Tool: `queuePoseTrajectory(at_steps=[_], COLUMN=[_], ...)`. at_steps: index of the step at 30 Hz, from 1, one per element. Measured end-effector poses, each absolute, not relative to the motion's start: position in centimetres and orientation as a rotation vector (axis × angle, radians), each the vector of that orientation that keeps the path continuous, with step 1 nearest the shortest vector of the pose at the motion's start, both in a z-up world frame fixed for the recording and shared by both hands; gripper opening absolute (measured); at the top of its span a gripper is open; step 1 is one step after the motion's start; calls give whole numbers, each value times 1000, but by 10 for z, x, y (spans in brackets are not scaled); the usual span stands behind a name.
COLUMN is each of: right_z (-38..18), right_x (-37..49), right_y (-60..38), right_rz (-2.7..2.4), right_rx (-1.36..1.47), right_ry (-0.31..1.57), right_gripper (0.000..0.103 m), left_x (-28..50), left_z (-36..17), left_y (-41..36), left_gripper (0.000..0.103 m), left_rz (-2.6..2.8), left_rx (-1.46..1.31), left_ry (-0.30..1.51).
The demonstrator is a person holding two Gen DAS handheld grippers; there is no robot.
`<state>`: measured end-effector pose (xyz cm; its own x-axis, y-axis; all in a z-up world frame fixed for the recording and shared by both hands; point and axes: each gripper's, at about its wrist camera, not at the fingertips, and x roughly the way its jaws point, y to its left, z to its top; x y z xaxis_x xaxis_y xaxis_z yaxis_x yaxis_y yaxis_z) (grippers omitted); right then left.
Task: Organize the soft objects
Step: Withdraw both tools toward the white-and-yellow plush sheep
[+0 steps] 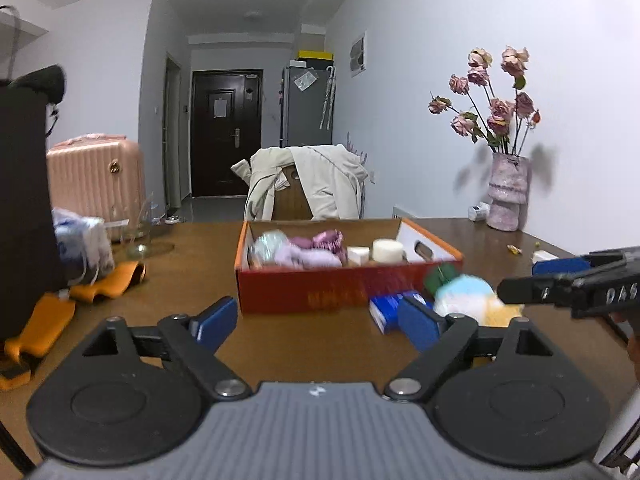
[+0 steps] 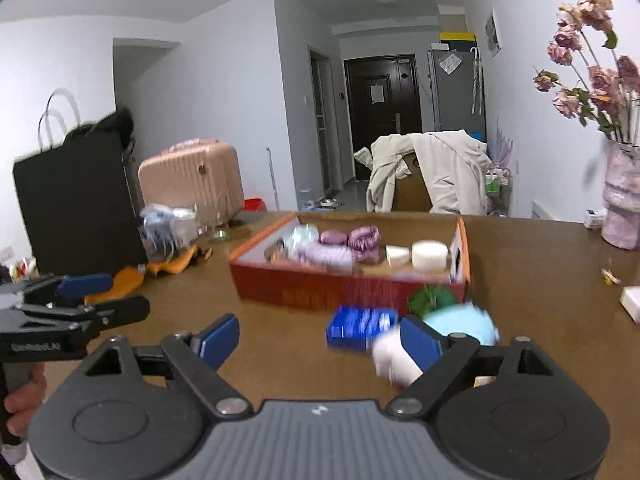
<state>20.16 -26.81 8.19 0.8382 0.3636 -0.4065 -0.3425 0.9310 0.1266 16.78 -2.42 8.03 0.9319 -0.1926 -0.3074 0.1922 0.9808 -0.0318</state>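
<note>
Left wrist view first: the left hand-held gripper [image 1: 316,326] sits low in the frame with its blue-padded fingers spread wide, nothing between them, just bare brown wooden counter [image 1: 160,292]. Right wrist view, same deal: the right hand-held gripper [image 2: 318,338] is wide apart and empty. Just past its right finger there's a blurry pale blue round plush toy [image 2: 460,322], a green fuzzy ball [image 2: 430,298] and a blue packet [image 2: 360,326], all on the counter beside the orange-red cardboard box [image 2: 340,286] at mid-frame. Inside that box: purple and lilac soft bundles [image 2: 344,246] plus white round foam pieces [image 2: 430,254]. Pink dried roses in a mottled vase [image 1: 506,194] stand at the right.
</note>
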Motion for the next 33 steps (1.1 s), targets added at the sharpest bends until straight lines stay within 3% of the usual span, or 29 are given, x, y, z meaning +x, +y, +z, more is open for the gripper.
queuePoseTrajectory(at_steps=[8,16,33], right_z=[28,10,12], right_x=[125,98,179], right_y=[-267,-288,-312], right_rz=[290,233,156], right_rx=[30,79,110], right_ry=[421,424,480], right_gripper=[88,88,88], left_x=[106,95,177], left_z=[51,41,40], left_y=[-21,-22,-57], left_gripper=[94,96,96], left_rz=[-139,-139,-195], left_rx=[-1,12,20], left_ry=[319,340,443])
